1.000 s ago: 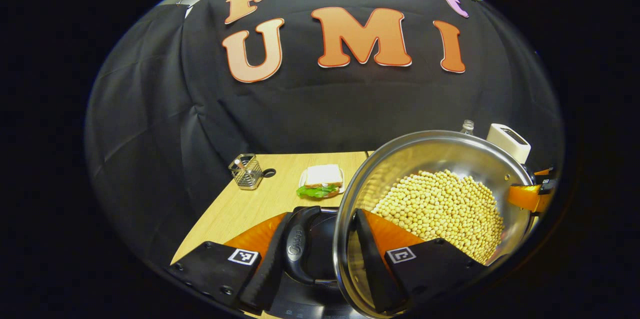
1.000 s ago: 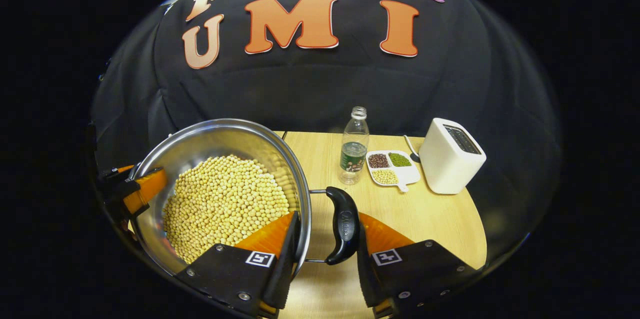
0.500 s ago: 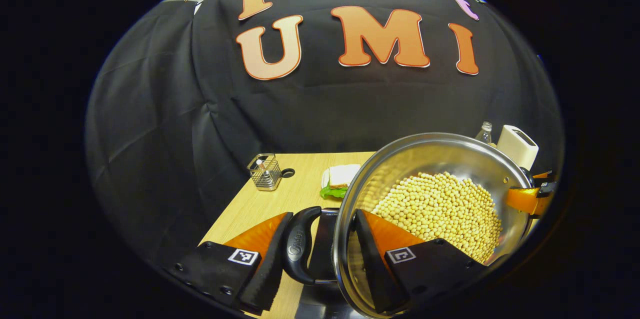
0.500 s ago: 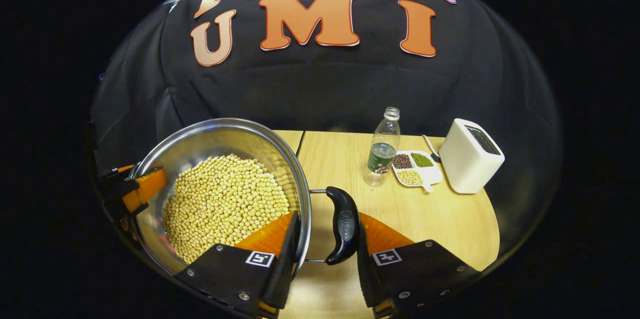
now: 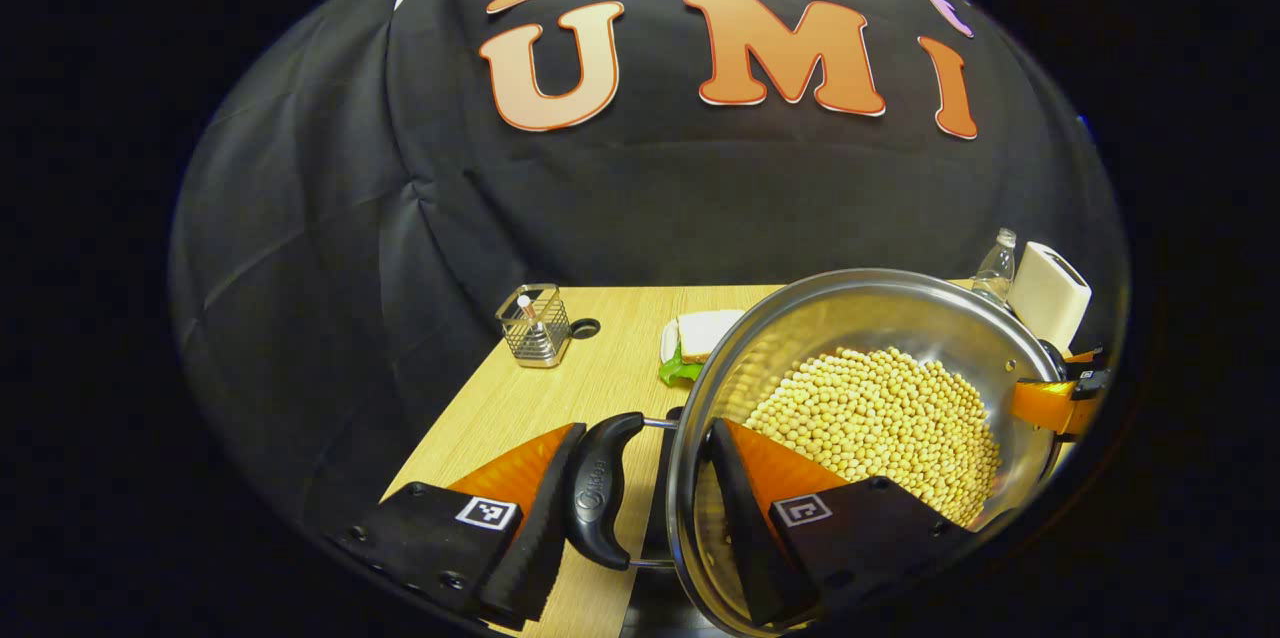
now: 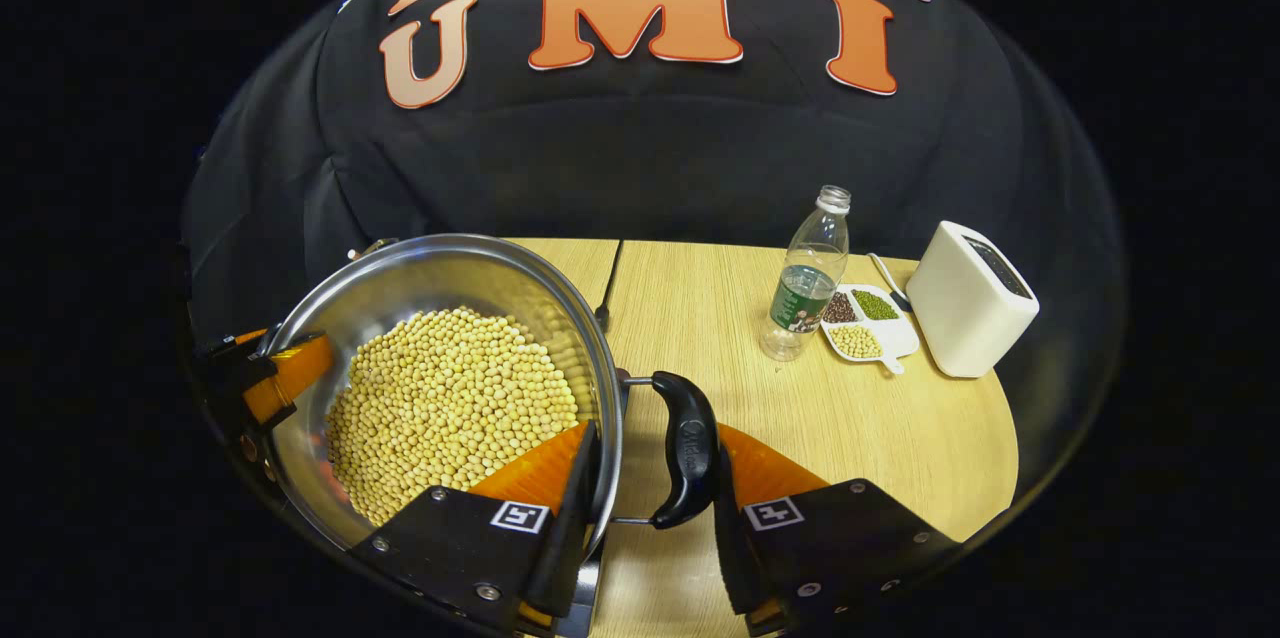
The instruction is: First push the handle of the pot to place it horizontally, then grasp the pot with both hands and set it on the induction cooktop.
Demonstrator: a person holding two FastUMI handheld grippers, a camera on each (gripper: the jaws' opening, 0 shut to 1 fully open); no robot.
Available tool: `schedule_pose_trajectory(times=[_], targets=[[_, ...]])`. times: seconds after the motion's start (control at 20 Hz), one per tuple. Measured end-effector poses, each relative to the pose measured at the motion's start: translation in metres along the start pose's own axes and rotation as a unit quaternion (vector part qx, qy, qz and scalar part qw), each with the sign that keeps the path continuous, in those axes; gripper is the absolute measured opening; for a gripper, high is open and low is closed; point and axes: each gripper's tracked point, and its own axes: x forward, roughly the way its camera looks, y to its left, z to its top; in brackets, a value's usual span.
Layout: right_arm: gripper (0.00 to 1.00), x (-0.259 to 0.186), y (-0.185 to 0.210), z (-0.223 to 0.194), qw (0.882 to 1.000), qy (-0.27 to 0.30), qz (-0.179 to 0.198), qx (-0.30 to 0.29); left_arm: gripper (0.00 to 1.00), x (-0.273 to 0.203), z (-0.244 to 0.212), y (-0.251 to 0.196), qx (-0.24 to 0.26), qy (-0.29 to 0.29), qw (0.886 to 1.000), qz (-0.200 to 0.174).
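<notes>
A steel pot (image 5: pixel 850 303) full of pale yellow beans is held off the table between both grippers. My left gripper (image 5: pixel 645 433) is shut over its black side handle (image 5: pixel 600 488), one finger outside the handle and one inside the pot wall. My right gripper (image 6: pixel 655 443) is shut the same way on the opposite black handle (image 6: pixel 685 448) of the pot (image 6: pixel 430 273). Each gripper also shows at the far rim in the other's view: right gripper (image 5: pixel 1050 398), left gripper (image 6: pixel 270 378). A dark edge of the induction cooktop (image 5: pixel 650 618) peeks out below the pot.
On the wooden table (image 6: pixel 700 318) stand a plastic bottle (image 6: pixel 805 278), a divided dish of beans (image 6: pixel 865 323) and a white toaster (image 6: pixel 970 298) to the right. A wire basket (image 5: pixel 535 328) and a sandwich (image 5: pixel 700 333) sit at the back left.
Both grippers have carried the pot to the left. The table items slid right in both views, the sandwich is now half hidden behind the pot, and the cooktop has slipped underneath it.
</notes>
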Motion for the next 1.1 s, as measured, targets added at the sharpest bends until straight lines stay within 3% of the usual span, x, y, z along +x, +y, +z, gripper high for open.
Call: schedule_pose_trajectory(times=[0.05, 0.45, 0.5, 0.55, 0.65, 0.7, 1.1], targets=[[0.57, 0.000, 0.001, -0.001, 1.000, 0.004, -0.001, 0.000, 0.78, 0.004, -0.004, 0.000, 0.001, 0.005, 1.000, -0.002], [0.57, -0.003, -0.001, -0.001, 1.000, 0.028, -0.004, 0.005, 0.78, 0.029, -0.019, 0.004, 0.005, 0.022, 1.000, -0.003], [0.53, -0.003, -0.001, -0.001, 1.000, 0.030, -0.003, 0.005, 0.79, 0.032, -0.023, 0.005, 0.005, 0.025, 1.000, -0.002], [0.57, -0.003, -0.002, 0.000, 0.999, 0.033, 0.000, 0.005, 0.79, 0.033, -0.025, 0.007, 0.005, 0.027, 1.000, -0.002], [0.53, -0.003, -0.003, 0.001, 0.999, 0.038, 0.002, 0.009, 0.76, 0.037, -0.027, 0.008, 0.003, 0.027, 1.000, -0.002], [0.57, -0.004, -0.004, 0.002, 0.999, 0.040, 0.001, 0.008, 0.76, 0.039, -0.031, 0.009, 0.002, 0.030, 1.000, -0.002], [0.58, -0.017, -0.017, 0.018, 0.999, 0.047, -0.010, 0.007, 0.79, 0.053, -0.048, 0.007, -0.004, 0.045, 0.999, -0.007]])
